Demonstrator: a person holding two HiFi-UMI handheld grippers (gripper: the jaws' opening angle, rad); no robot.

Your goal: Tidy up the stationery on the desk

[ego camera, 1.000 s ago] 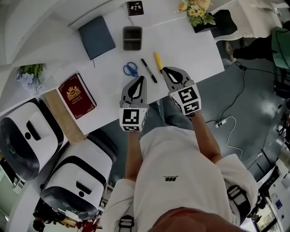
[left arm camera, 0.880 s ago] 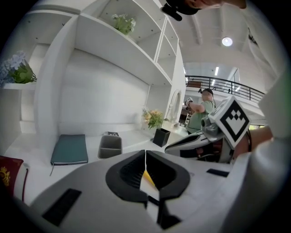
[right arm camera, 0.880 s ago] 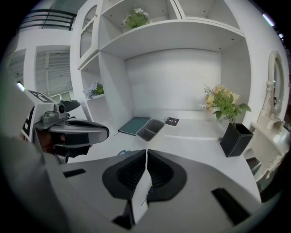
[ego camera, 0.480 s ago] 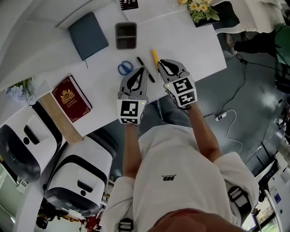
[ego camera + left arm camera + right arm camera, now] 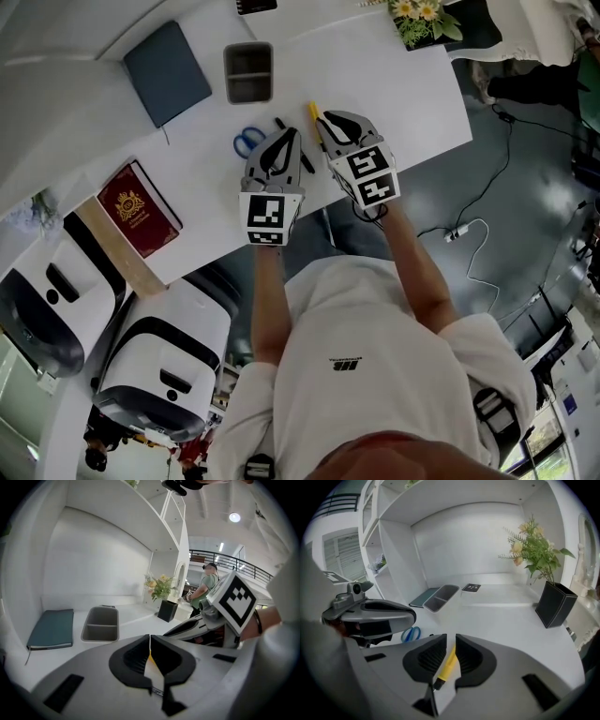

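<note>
Now see yellow pen flat on counter, between jaws of right gripper, just been opening, pads clear of it. Read jaws of left gripper as closed. Catch only pen's tip in head view.

Yellow pen, black pen, blue-handled scissors flat, side by side on white desk, before grey two-compartment tray.

No legible txt anywhere. Dark-red hardcover book: gold crest only, no words readable. White T-shirt: small black chest logo, too tiny. Small black card: white marks, unreadable.
</note>
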